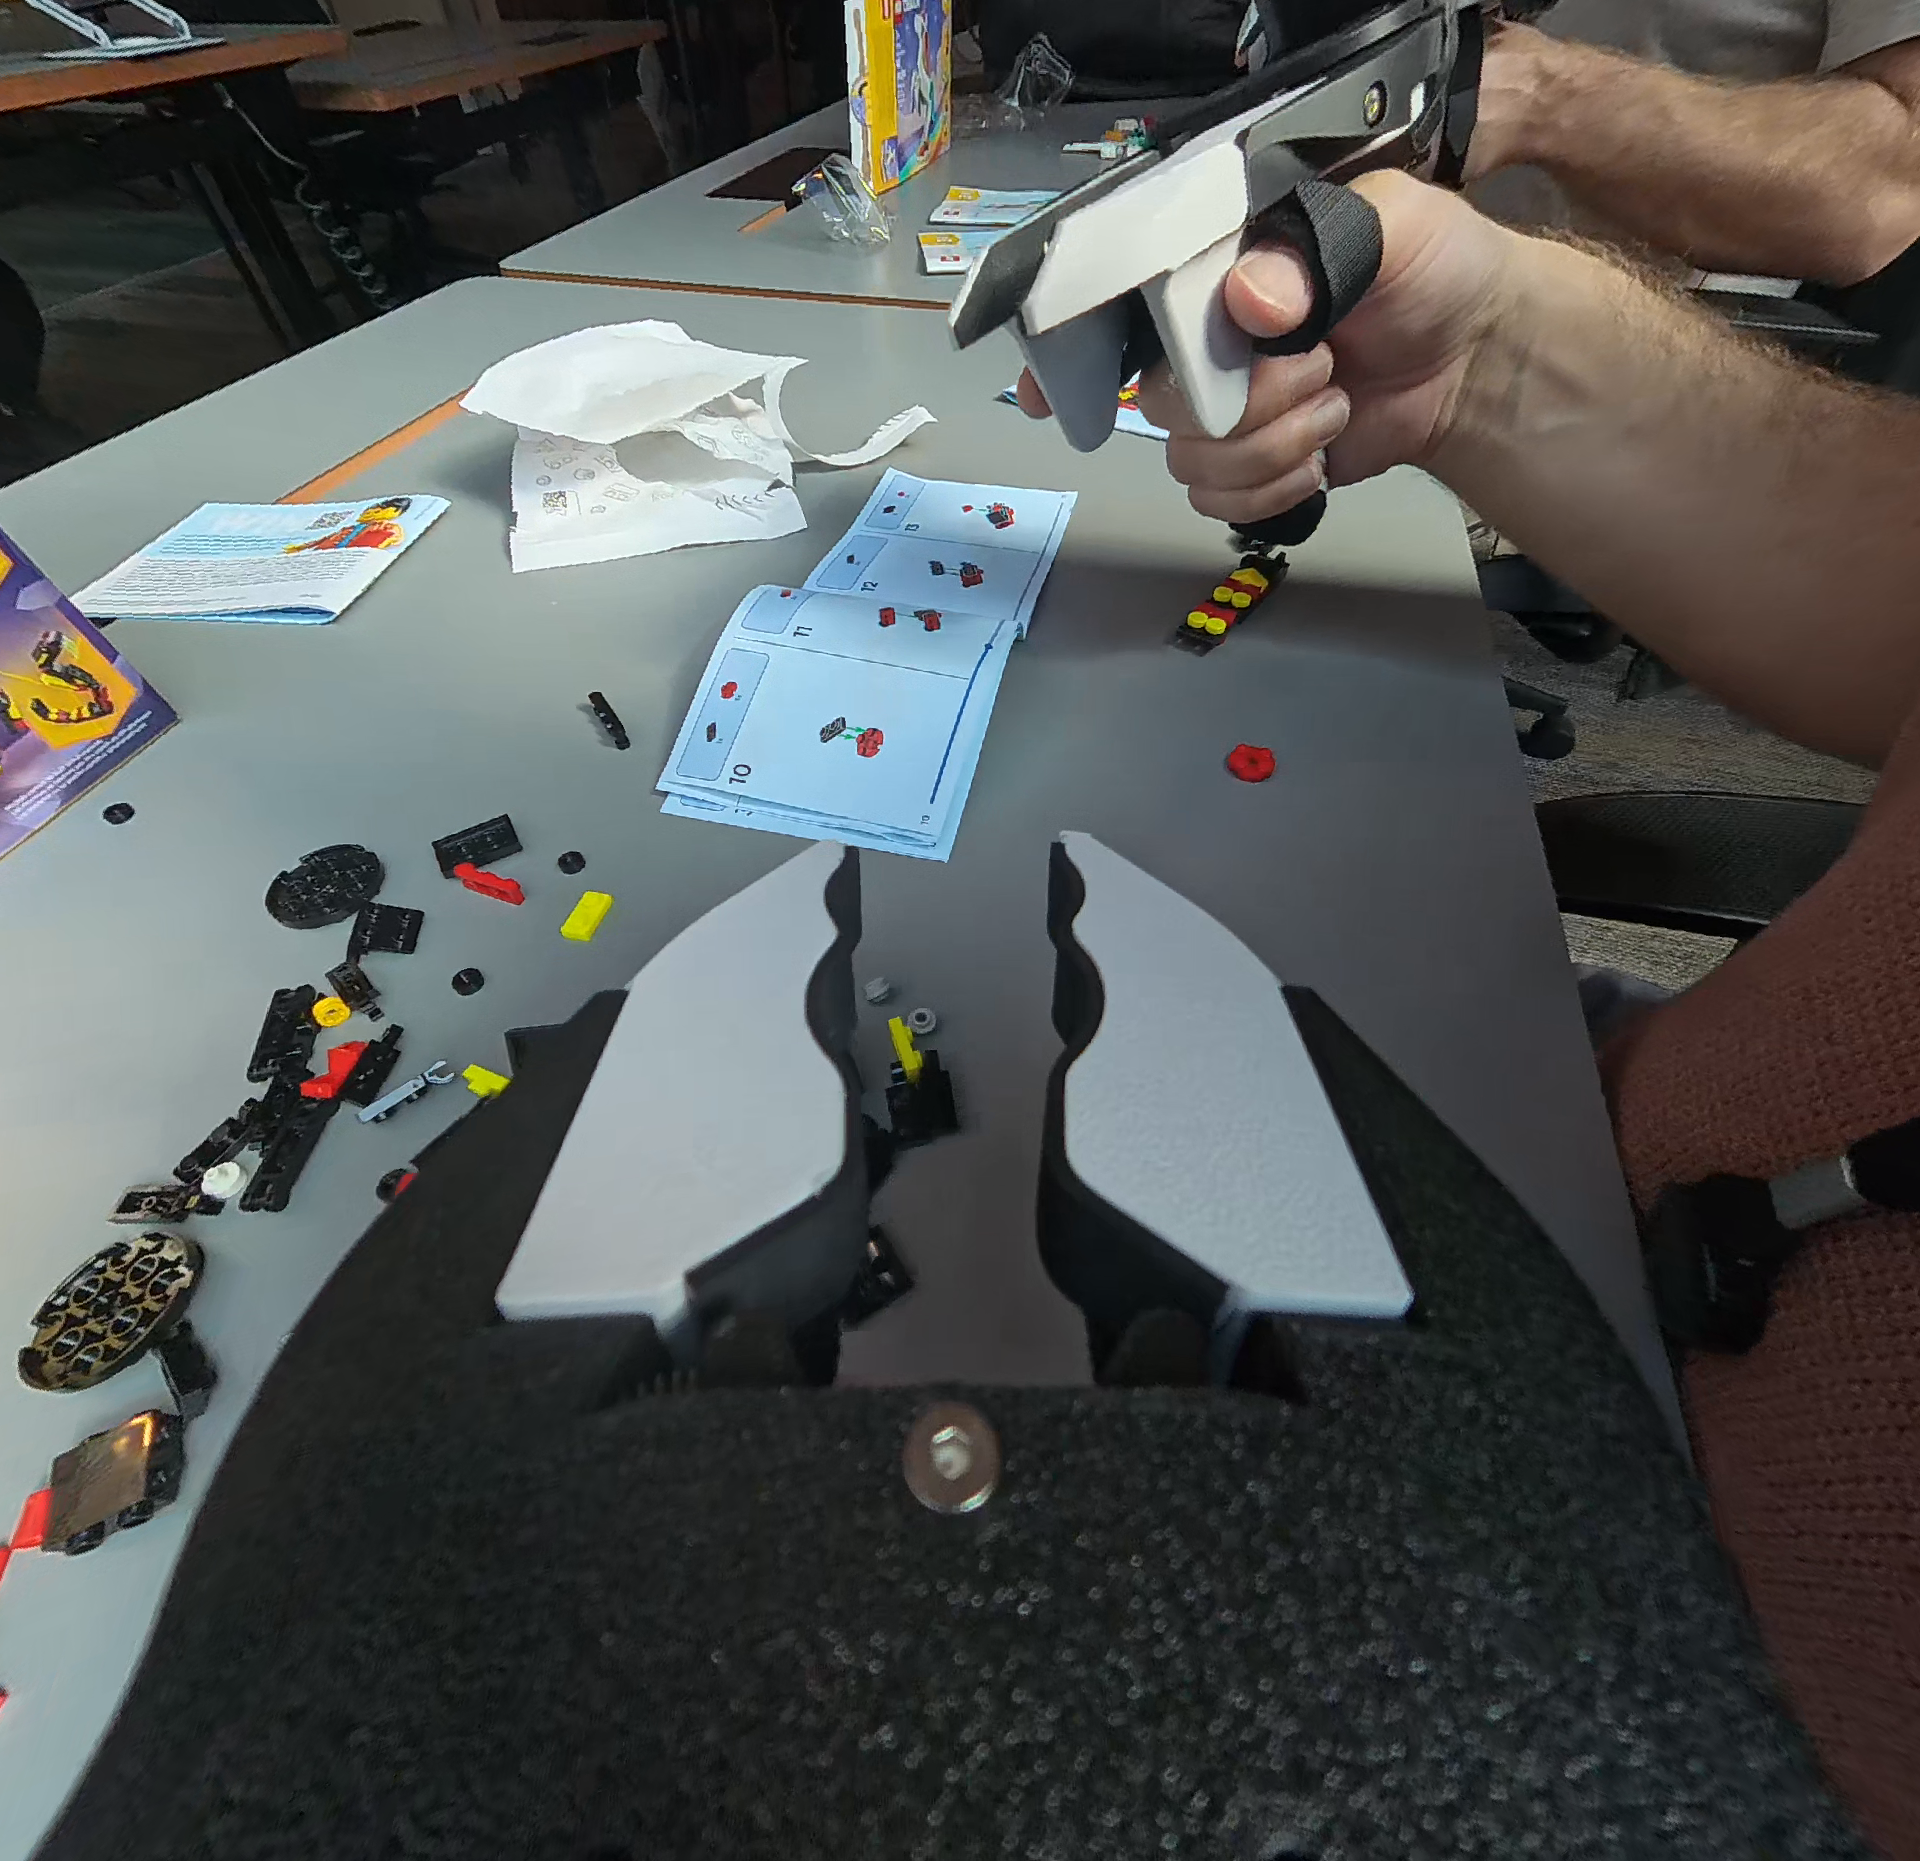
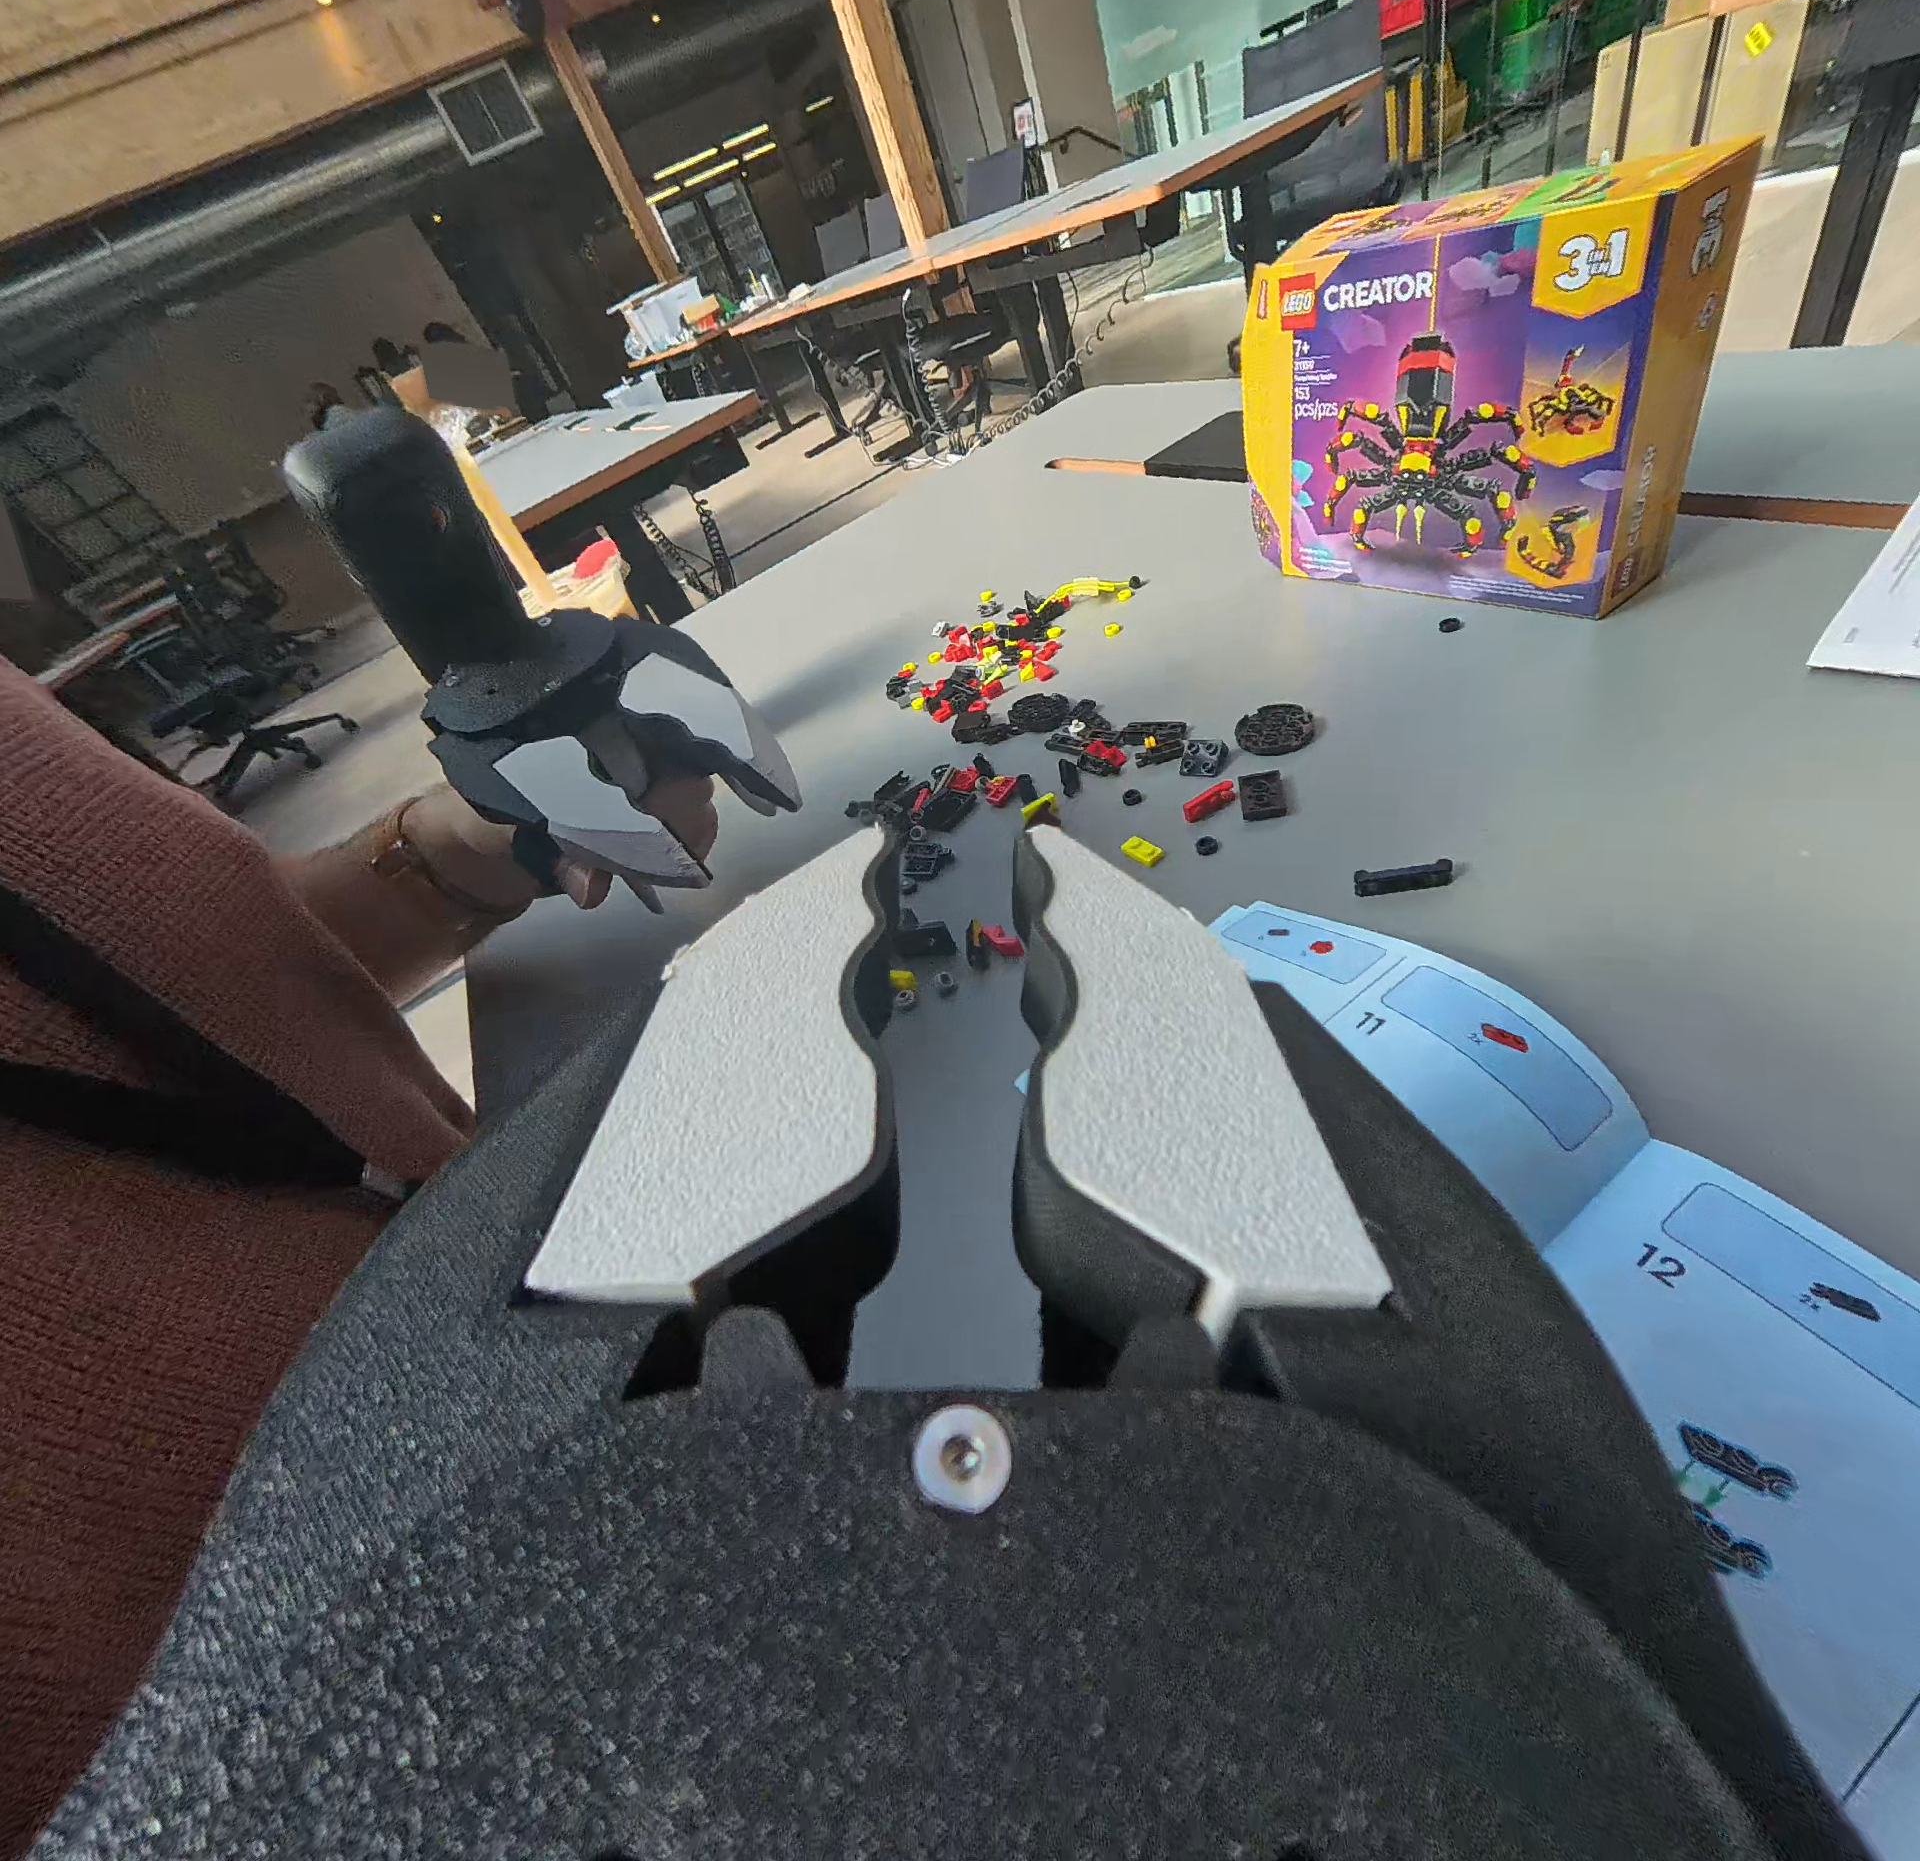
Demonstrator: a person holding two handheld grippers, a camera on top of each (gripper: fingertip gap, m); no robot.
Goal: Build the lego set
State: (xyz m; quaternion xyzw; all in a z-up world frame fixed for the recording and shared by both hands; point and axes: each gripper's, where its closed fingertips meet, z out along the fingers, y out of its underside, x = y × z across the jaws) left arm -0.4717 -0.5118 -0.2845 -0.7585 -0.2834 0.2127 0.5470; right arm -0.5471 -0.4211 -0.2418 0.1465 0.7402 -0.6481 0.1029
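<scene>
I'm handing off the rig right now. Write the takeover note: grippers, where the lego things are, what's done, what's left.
Left gripper: open, empty, above the table.
Right gripper: open, empty, pointing at the loose pieces.
Instruction booklet lies open in the middle; a single red round piece sits right of it.
Done: one small black, red and yellow sub-assembly, beyond the booklet on the right.
Left: most pieces lie loose near the set box, so the bulk of the build remains.
</scene>
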